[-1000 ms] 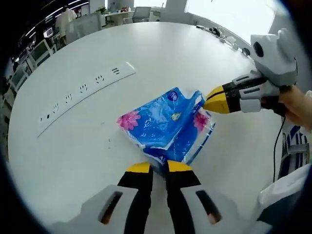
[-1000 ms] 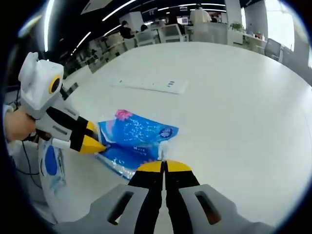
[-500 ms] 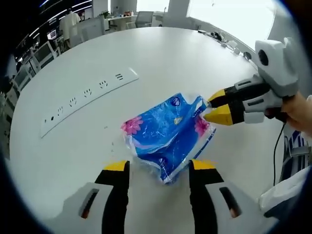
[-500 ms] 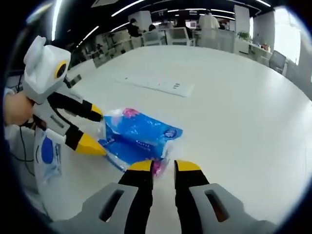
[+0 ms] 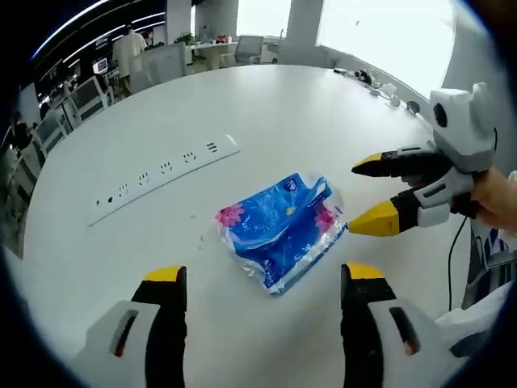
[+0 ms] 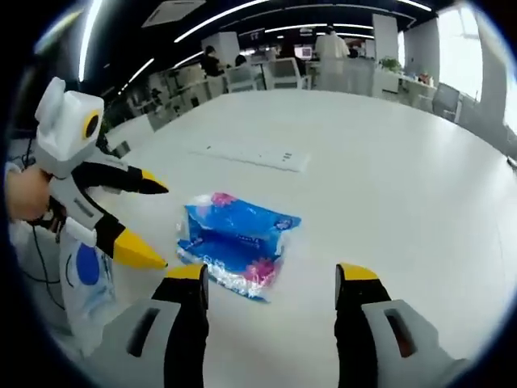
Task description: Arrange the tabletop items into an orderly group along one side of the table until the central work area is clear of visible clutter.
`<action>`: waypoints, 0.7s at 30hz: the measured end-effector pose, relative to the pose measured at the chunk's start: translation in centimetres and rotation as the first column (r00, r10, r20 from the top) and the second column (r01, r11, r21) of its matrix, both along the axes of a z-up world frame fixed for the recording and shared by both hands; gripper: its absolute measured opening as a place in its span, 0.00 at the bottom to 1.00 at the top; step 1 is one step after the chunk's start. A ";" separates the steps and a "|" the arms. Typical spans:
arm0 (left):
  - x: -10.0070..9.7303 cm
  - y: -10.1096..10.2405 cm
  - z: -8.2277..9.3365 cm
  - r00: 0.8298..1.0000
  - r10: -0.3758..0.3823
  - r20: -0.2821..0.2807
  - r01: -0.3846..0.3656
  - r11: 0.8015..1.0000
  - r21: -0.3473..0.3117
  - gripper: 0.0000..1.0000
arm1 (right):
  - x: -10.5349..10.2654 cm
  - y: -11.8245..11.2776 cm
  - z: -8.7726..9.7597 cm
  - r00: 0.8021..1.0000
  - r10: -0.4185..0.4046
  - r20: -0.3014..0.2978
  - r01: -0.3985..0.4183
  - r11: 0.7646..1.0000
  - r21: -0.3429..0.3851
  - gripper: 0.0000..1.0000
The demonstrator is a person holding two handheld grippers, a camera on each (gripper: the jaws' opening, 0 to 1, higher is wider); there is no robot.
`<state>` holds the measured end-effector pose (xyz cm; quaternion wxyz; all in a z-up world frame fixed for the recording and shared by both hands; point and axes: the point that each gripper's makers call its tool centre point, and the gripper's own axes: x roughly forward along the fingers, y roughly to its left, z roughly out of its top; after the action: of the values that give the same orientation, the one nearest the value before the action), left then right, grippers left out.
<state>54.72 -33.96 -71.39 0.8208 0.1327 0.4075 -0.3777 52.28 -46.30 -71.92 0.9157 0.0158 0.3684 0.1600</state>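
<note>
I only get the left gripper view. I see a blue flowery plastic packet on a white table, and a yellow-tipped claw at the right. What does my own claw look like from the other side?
Observer: In the right gripper view, your left claw shows at the left. Its jaws are apart and its tips stop short of the blue flowery plastic packet.
Operator: Who is holding it?
Observer: A hand grips its white body at that view's left edge.
Operator: And the other claw, from its own camera?
Observer: The right claw is wide open. The packet lies just ahead, toward its left jaw, and is not gripped.
</note>
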 end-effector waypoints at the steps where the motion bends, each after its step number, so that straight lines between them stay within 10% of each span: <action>1: -0.2 0.1 0.3 1.000 0.002 0.008 -0.002 1.000 -0.002 0.85 | -0.2 0.1 0.2 1.000 -0.001 0.002 0.001 1.000 0.003 0.64; 21: -2.3 2.4 2.7 0.999 -0.004 0.052 0.005 1.000 -0.016 0.86 | -3.0 2.1 2.5 1.000 0.012 0.024 -0.013 1.000 0.022 0.63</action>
<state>52.39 -31.61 -68.65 0.8312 0.1366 0.3828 -0.3793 49.25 -44.24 -69.43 0.9187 0.0218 0.3558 0.1699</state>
